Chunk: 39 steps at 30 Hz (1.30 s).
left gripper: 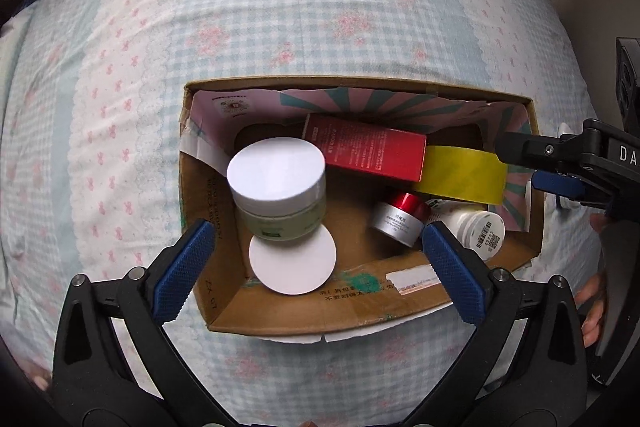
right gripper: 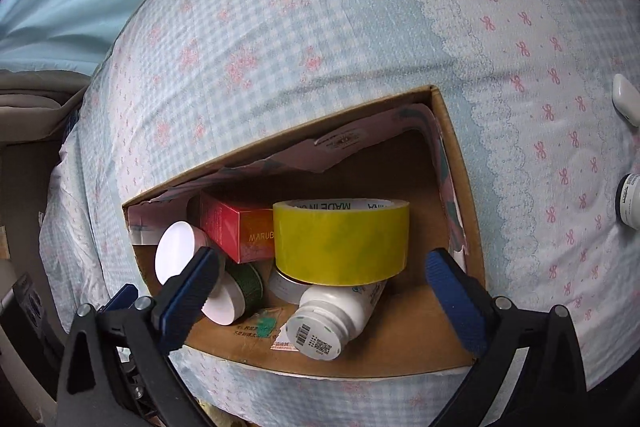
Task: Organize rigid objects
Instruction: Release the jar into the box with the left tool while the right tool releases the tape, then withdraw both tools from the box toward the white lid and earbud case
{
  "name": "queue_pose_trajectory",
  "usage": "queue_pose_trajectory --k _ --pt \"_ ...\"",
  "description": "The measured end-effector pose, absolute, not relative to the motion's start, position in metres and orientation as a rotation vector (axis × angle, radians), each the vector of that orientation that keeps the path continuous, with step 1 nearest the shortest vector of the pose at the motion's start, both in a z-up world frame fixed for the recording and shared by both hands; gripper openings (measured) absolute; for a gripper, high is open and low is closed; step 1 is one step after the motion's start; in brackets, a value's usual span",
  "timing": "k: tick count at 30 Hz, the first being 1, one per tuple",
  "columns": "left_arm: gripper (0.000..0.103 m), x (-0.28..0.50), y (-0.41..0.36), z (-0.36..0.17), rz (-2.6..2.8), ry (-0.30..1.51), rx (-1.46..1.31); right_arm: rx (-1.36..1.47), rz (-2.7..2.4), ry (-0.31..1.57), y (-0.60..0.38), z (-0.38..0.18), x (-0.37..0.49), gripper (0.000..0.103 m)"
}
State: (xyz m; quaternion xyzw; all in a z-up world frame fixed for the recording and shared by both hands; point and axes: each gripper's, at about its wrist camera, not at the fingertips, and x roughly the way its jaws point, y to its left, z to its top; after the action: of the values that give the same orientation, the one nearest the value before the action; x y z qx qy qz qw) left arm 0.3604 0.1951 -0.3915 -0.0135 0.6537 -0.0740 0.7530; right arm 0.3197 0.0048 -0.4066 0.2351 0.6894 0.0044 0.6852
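Note:
An open cardboard box [left gripper: 280, 323] lies on the bed and holds several items. Inside are a pale green jar with a white lid [left gripper: 276, 183], a white disc-topped jar [left gripper: 292, 261], a red carton [left gripper: 368, 147], a yellow tape roll [left gripper: 460, 175], a small silver jar with a red cap [left gripper: 402, 217] and a white bottle [left gripper: 478, 227]. My left gripper [left gripper: 318, 233] hangs open over the box's near half, holding nothing. My right gripper [right gripper: 324, 259] is open above the tape roll [right gripper: 342, 243] and the white bottle [right gripper: 332, 319], gripping neither. It also shows at the box's right end [left gripper: 532, 167].
A blue checked bedspread with pink bows [left gripper: 280, 7] covers the bed around the box. To the right of the box lie a small white object [right gripper: 626, 99] and a dark-labelled bottle [right gripper: 630, 201]. A person's fingers [left gripper: 592, 303] show at the right edge.

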Motion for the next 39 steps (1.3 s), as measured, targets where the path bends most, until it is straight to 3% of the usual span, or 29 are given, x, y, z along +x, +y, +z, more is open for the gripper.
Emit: queue_pose_trajectory --k 17,32,39 --pt "0.103 0.322 0.213 -0.326 -0.103 1.318 -0.014 0.447 0.034 1.502 0.018 -0.348 0.279 0.103" --pt "0.103 0.255 0.234 -0.218 -0.101 1.123 -0.013 0.229 -0.024 1.237 0.036 -0.227 0.206 0.103" --pt "0.103 0.233 0.218 -0.197 -0.174 1.1 -0.048 0.105 -0.138 1.148 0.021 -0.186 0.165 0.103"
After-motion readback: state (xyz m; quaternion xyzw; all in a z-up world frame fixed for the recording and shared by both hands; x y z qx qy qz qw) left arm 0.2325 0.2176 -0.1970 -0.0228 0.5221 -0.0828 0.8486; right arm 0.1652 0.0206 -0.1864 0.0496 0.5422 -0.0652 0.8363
